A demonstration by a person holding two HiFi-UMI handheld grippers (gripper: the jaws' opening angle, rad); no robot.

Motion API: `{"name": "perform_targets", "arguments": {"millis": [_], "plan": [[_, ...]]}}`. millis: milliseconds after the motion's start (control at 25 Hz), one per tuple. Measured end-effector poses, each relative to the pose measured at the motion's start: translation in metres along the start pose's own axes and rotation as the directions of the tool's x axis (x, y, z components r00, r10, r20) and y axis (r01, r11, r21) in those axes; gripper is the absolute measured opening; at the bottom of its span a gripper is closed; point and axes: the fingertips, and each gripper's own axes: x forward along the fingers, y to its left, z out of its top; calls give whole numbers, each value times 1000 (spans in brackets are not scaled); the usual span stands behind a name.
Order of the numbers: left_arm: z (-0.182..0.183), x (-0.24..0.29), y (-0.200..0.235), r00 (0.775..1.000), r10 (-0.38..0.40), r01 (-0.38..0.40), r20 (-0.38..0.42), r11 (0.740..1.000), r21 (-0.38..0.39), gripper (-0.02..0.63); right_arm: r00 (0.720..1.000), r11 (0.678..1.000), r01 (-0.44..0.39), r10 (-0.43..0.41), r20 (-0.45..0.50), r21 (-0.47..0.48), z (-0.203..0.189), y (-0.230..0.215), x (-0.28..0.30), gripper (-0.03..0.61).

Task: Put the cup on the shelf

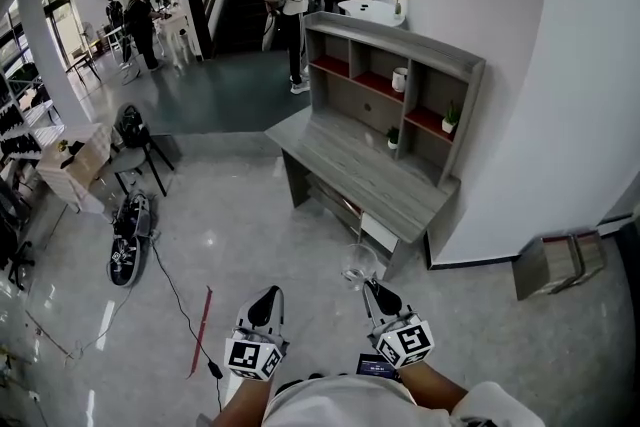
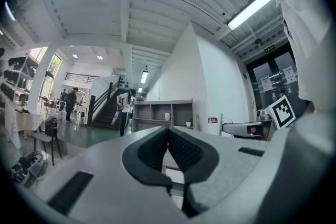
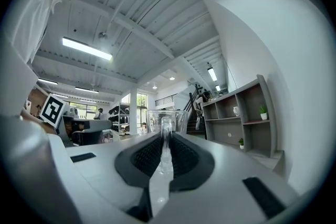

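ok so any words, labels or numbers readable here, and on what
Nothing reads clearly.
Green ceiling sign: too small.
Notices on the glass doors: blurred.
Red label on a white object: too small.
Screen on the right gripper: too small.
Cube markers: patterns, no words.
Cup: no print.

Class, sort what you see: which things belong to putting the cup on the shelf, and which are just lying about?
Job in hand:
glass cup
right gripper, clamped on it
shelf

Lying about:
white mug
potted plant
red floor strip
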Motion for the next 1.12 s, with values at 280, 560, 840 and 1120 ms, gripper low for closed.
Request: {"name": "perform_targets", "arguments": {"millis": [280,560,840,1120], "plan": [[0,-7,-17,999,-40,39,-9,999,-12,9,999,1000,-3,3,33,3,12,0,-16,44],[-1,-12,-25,999,-49,49,-10,999,-20,9,999,999,7,-9,48,44,14,-6,-28,46],[-3,-11,-20,999,-39,39,2,999,-30,9,999,998,3,-6,45,58,9,-8,-29,46],[-7,3,-3,999,-40,41,16,998,-56,9,999,999,6,-8,32,54,9,-16,-12,44]]}}
